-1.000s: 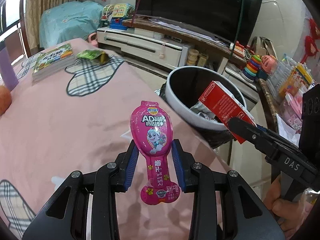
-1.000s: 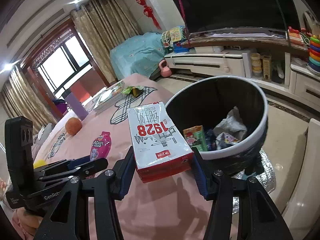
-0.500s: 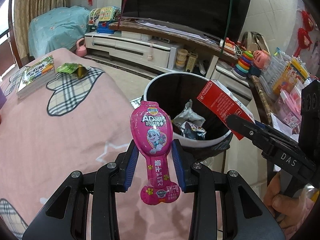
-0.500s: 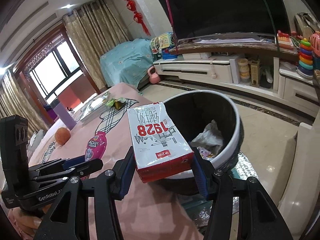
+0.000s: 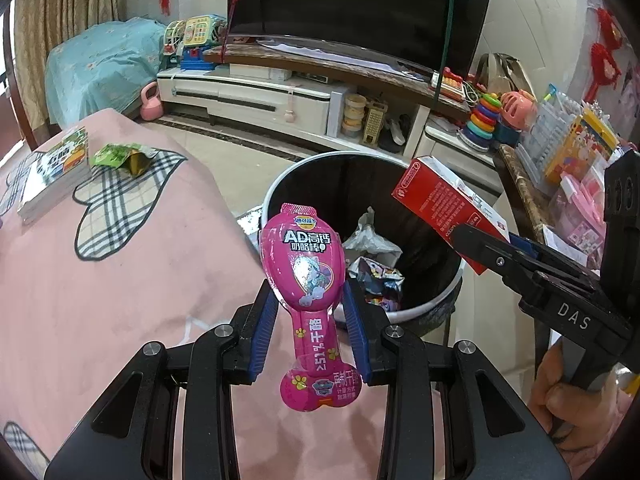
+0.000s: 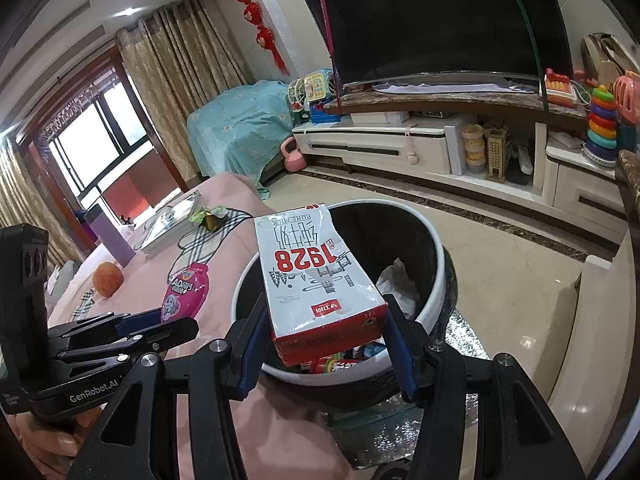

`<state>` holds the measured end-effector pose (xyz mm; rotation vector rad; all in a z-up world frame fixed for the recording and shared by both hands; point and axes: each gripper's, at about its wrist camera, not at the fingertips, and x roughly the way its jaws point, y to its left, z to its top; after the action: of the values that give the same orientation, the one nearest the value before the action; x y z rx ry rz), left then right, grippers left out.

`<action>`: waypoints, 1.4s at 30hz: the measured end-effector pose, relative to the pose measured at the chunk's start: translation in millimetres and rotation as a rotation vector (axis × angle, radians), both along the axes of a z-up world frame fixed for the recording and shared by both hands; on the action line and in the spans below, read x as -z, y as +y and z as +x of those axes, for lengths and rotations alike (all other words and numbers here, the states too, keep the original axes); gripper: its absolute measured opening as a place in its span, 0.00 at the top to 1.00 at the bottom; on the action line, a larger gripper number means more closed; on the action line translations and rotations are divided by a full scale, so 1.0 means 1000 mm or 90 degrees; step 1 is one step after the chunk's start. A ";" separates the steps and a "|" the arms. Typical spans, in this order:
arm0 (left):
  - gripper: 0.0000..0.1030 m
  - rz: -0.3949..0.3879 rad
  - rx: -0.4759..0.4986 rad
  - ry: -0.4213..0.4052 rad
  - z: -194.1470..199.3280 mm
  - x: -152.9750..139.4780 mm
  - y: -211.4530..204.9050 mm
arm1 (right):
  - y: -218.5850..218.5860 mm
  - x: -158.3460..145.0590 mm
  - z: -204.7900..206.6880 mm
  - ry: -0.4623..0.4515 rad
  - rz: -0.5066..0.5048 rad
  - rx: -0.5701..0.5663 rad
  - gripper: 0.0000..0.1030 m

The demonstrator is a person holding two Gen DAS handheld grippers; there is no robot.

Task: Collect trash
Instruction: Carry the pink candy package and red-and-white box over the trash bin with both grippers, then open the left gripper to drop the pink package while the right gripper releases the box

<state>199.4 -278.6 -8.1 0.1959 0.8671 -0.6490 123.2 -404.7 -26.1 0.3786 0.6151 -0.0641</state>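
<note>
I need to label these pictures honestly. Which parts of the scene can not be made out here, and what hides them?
- Bottom of the round black trash bin with white rim: in the right wrist view, hidden by the red and white milk carton.
- Pink snack wrapper: there, its lower end sits behind the left hand-held gripper.
- Green wrapper print: left wrist view, too small.
</note>
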 end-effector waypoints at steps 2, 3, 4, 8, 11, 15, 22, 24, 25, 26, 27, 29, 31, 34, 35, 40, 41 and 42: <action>0.69 0.002 0.003 0.001 0.002 0.001 -0.004 | -0.003 0.000 0.001 0.002 -0.002 0.001 0.48; 0.69 0.004 0.005 0.002 0.003 0.001 -0.007 | -0.004 0.000 0.002 0.004 -0.003 0.002 0.48; 0.69 0.005 0.006 0.002 0.004 0.000 -0.010 | -0.005 0.000 0.004 0.006 -0.005 0.002 0.48; 0.69 0.014 0.012 0.001 0.009 0.001 -0.021 | -0.010 -0.001 0.009 0.014 -0.011 0.000 0.48; 0.69 0.021 0.016 0.005 0.011 0.003 -0.028 | -0.013 -0.002 0.013 0.019 -0.016 -0.001 0.48; 0.69 0.029 0.019 0.007 0.014 0.005 -0.036 | -0.018 0.000 0.018 0.028 -0.019 -0.004 0.48; 0.69 0.040 0.021 0.011 0.020 0.009 -0.047 | -0.024 0.001 0.024 0.039 -0.030 -0.006 0.48; 0.69 0.042 0.022 0.012 0.022 0.010 -0.050 | -0.026 0.001 0.025 0.042 -0.030 -0.005 0.48; 0.69 0.043 0.022 0.013 0.023 0.010 -0.052 | -0.026 0.002 0.026 0.044 -0.030 -0.006 0.48; 0.69 0.044 0.022 0.014 0.023 0.011 -0.052 | -0.027 0.002 0.027 0.046 -0.030 -0.006 0.48; 0.69 0.044 0.021 0.016 0.024 0.011 -0.053 | -0.027 0.002 0.027 0.047 -0.032 -0.006 0.48; 0.69 0.046 0.020 0.017 0.026 0.012 -0.055 | -0.028 0.002 0.029 0.051 -0.036 -0.007 0.48; 0.69 0.047 0.020 0.019 0.028 0.012 -0.056 | -0.029 0.002 0.031 0.054 -0.040 -0.008 0.48; 0.69 0.050 0.020 0.021 0.030 0.013 -0.058 | -0.030 0.003 0.033 0.059 -0.044 -0.010 0.48; 0.69 0.051 0.019 0.022 0.031 0.014 -0.058 | -0.031 0.003 0.034 0.061 -0.045 -0.011 0.48; 0.69 0.057 0.019 0.031 0.034 0.018 -0.061 | -0.031 0.007 0.040 0.076 -0.050 -0.014 0.48; 0.69 0.058 0.020 0.032 0.035 0.019 -0.061 | -0.031 0.007 0.040 0.078 -0.051 -0.015 0.48; 0.69 0.059 0.020 0.033 0.035 0.020 -0.061 | -0.031 0.007 0.041 0.079 -0.051 -0.015 0.48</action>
<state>234.8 -340.0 -27.6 0.2782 0.9468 -0.6461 164.2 -435.9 -33.1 0.2908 0.7367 -0.0891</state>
